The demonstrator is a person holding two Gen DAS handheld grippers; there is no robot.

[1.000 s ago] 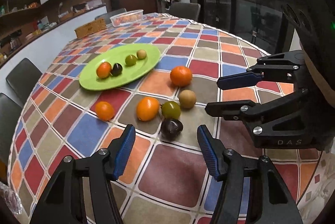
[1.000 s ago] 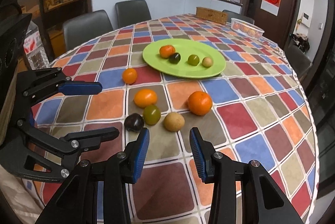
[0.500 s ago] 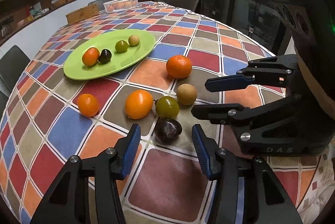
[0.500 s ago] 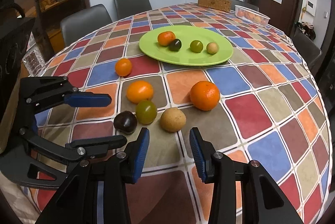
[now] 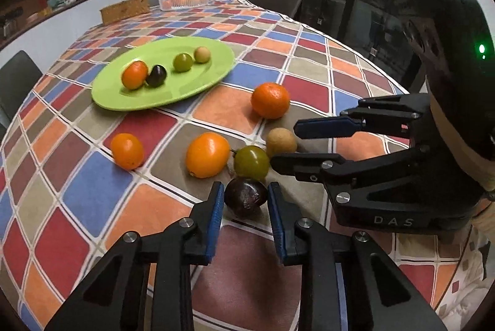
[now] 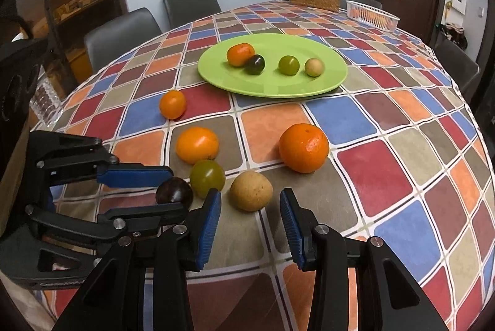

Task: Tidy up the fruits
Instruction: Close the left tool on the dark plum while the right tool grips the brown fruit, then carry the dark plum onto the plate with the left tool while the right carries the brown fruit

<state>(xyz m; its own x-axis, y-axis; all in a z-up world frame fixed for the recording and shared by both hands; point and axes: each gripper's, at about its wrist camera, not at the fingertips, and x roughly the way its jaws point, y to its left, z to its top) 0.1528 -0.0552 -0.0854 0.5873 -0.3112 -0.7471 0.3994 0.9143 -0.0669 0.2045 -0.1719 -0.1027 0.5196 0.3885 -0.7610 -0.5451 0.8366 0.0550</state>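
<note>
1. On the checkered, many-coloured tablecloth (image 5: 92, 195), I am working my left gripper (image 5: 244, 201) around the dark purple round fruit (image 5: 246, 197), which is sitting between its blue pads, at the near edge of the loose fruit cluster.
2. I am judging that a clean pick means closing gently and evenly, since the round olive-green fruit (image 5: 251, 162) is lying just behind and could get nudged away.
3. I am planning to lift straight up before heading for the lime-green oval plate (image 5: 198, 86), where four small fruits are already sitting in a row.
4. My left gripper's jaws are standing only slightly wider than the purple fruit; whether the pads are touching it yet, I cannot tell.
5. My right gripper (image 6: 251, 221) is sitting wide open and holding nothing, its fingers flanking the tan round fruit (image 6: 251, 191) without contact.
6. I am watching the large orange mandarin (image 6: 303, 147) nearby, since it could roll.
</note>
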